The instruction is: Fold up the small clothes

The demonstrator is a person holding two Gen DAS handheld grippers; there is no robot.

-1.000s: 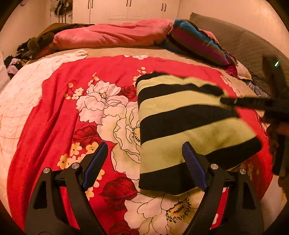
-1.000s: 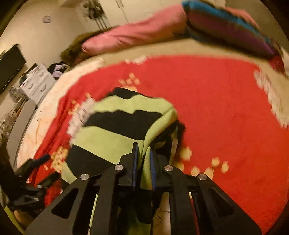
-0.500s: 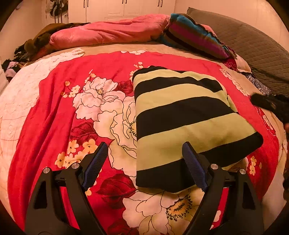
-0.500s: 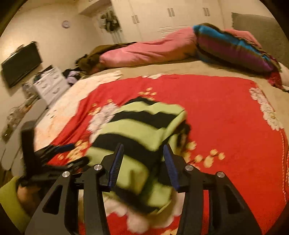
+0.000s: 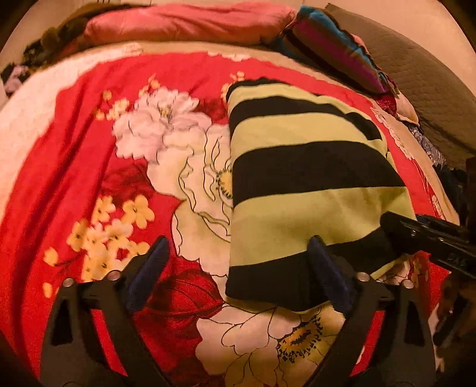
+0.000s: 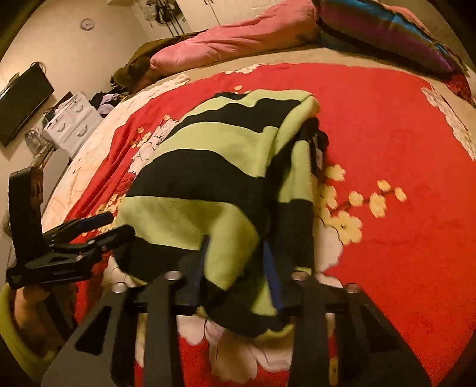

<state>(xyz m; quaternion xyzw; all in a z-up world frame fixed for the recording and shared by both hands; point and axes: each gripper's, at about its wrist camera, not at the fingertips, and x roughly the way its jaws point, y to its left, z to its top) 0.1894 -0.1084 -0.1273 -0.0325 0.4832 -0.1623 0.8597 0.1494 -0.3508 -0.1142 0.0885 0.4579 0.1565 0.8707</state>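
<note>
The striped garment point(image 5: 309, 190), lime green and black, lies folded on the red floral blanket point(image 5: 74, 154) in the middle of the bed, its long axis running from my near edge away toward the pillows, its stripes crossing that axis. Its near short edge is what my next move turns on, I judge. My left gripper point(image 5: 238, 262) straddles the near left corner of that edge: the right finger sits over the black bottom stripe, the left finger over bare blanket, and the jaws are opening, already very wide, with no pad pressing on cloth. My right gripper point(image 6: 238, 265) is nearer the work: the near right corner of the garment point(image 6: 214, 184) bunches up between its fingers and the jaws are closing around that thick fold. I cannot tell whether the pads already press it, since motion blur smears the fingertips and the cloth covers them. The layers underneath the fold on the right side are hidden in shadow. Beyond the garment, the pink duvet point(image 5: 190, 26) and the striped pillow point(image 5: 336, 50) lie well apart at the far end.
</note>
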